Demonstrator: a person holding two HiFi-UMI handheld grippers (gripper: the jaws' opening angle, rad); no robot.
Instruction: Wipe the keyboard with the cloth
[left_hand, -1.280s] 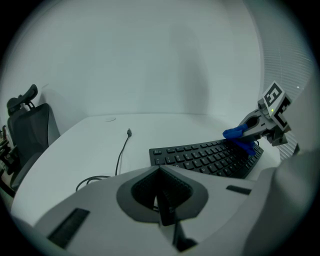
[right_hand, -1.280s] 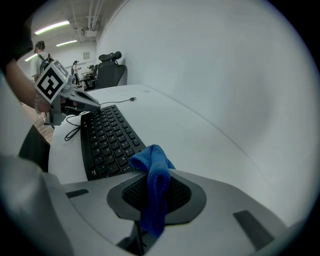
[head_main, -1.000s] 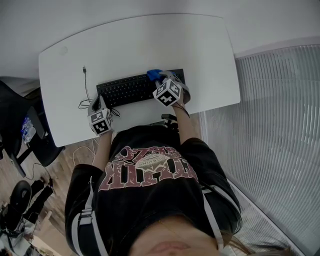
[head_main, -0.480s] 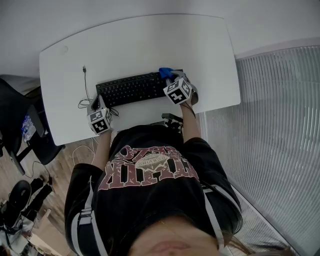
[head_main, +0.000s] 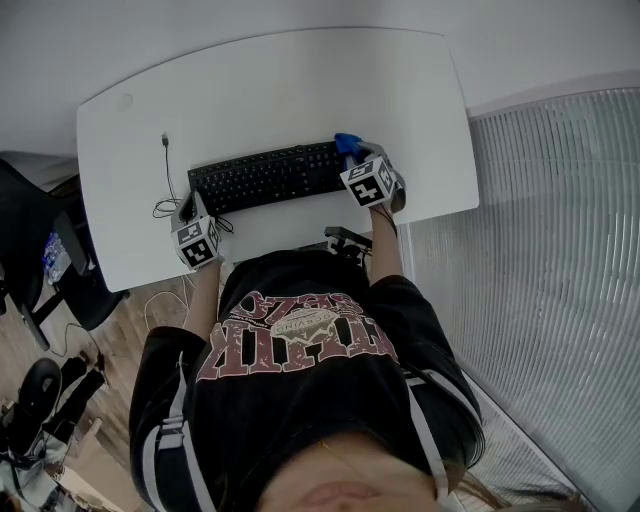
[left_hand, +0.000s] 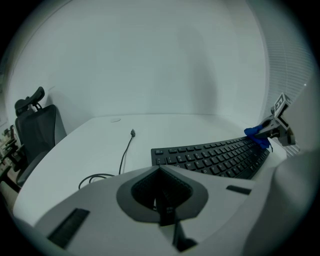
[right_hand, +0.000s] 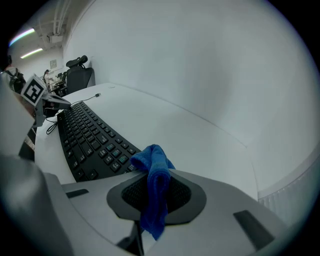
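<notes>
My right gripper (right_hand: 152, 202) is clamped tight on the blue cloth (right_hand: 156, 175), which bunches out of the jaws at the far right end of the black keyboard (head_main: 265, 177). My left gripper (left_hand: 164, 202) is pinched closed with nothing in it, near the keyboard's left end, and a thin black cable (left_hand: 125, 155) loops just beside it. All of this lies on a white desk (head_main: 300, 80). A black office chair (left_hand: 37, 125) stands to the left, and a ribbed pale panel (head_main: 540, 250) runs along the right.
</notes>
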